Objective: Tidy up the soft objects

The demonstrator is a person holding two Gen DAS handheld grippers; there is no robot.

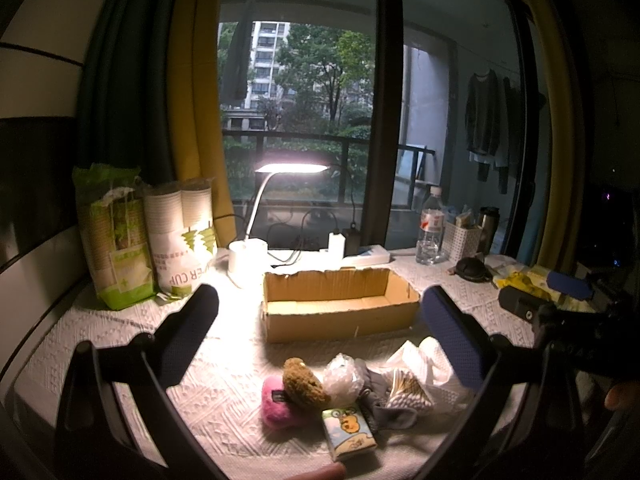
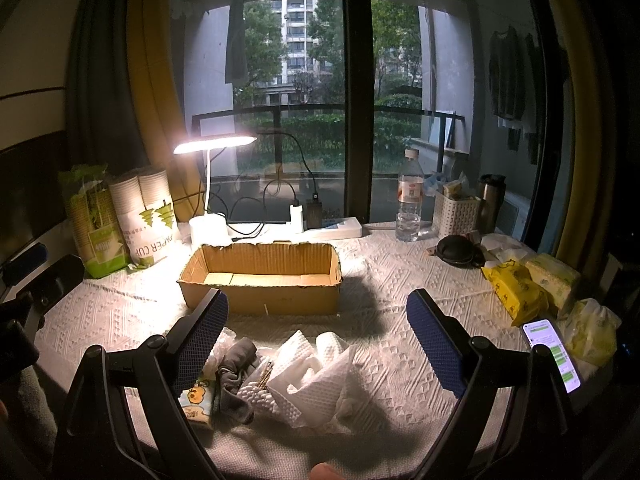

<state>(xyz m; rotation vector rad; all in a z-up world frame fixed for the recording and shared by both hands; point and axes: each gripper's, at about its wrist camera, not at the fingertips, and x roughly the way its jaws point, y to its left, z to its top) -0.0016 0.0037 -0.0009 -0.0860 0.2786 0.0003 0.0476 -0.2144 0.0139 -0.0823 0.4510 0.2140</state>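
Note:
An empty cardboard box (image 1: 340,308) (image 2: 262,280) sits mid-table. In front of it lies a pile of soft things: a pink plush (image 1: 276,402), a brown plush (image 1: 304,384), a crumpled clear bag (image 1: 342,378), a tissue pack (image 1: 348,432) (image 2: 196,400), a grey sock (image 1: 384,404) (image 2: 236,376), cotton swabs (image 1: 408,394) and a white paper towel (image 1: 432,364) (image 2: 316,376). My left gripper (image 1: 320,320) is open above the pile, empty. My right gripper (image 2: 318,320) is open above the towel, empty.
A lit desk lamp (image 1: 288,168), a paper cup pack (image 1: 184,236) and a green bag (image 1: 112,240) stand at back left. A water bottle (image 2: 410,200), white basket (image 2: 456,212), black case (image 2: 458,250), yellow tissue packs (image 2: 516,292) and a phone (image 2: 554,354) lie right.

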